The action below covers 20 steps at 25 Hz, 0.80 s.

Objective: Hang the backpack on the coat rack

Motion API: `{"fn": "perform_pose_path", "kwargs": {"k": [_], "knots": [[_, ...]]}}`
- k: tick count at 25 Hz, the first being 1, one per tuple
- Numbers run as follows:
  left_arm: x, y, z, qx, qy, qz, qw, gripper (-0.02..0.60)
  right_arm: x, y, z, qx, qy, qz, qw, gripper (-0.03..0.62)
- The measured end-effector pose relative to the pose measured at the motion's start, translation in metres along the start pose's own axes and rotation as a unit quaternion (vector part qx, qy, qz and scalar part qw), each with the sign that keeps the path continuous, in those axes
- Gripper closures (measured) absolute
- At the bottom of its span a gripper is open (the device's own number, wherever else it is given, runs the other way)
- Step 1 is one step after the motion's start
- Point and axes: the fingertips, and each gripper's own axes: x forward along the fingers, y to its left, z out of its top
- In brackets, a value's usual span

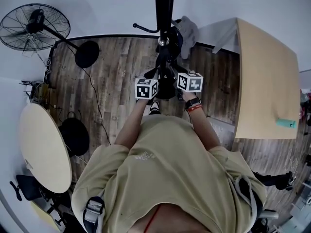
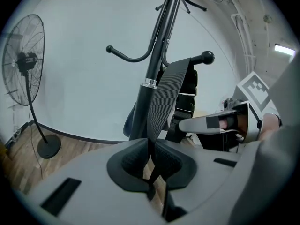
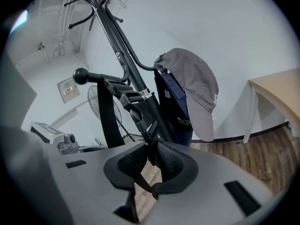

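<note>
The black backpack (image 1: 165, 79) hangs close against the black coat rack pole (image 1: 164, 8), between my two grippers. My left gripper (image 2: 151, 146) is shut on a grey webbing strap (image 2: 168, 95) that runs up to a ball-tipped hook (image 2: 206, 57). In the right gripper view a black strap (image 3: 111, 118) lies over that hook (image 3: 80, 75). My right gripper (image 3: 152, 153) is shut on a thin black backpack strap with a buckle (image 3: 149, 131) beside the pole (image 3: 140, 97). The backpack's body is mostly hidden behind the grippers.
A grey cap (image 3: 196, 86) and a dark blue bag (image 3: 174, 109) hang on another hook of the rack. A standing fan (image 2: 22, 62) is to the left, a wooden table (image 1: 265, 81) to the right, and a round table (image 1: 43, 147) near left.
</note>
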Motion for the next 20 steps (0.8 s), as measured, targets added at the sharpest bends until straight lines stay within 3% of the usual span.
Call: {"fn": "perform_pose_path", "kwargs": {"k": [4,13,20], "knots": [[-0.002,-0.006,-0.002,0.016,-0.007,-0.002,0.9998,0.55,-0.004,0.003,0.0,-0.016,-0.002,0.002,1.0,0.507],[-0.023,-0.023,-0.002,0.027,-0.026,-0.006,0.9993,0.477,-0.035,0.002,0.004,-0.017,-0.03,-0.015,0.999,0.502],[-0.065,-0.036,0.035,0.027,-0.09,0.008,0.9955,0.479,-0.079,0.007,0.032,-0.039,-0.078,-0.03,0.996,0.505]]}}
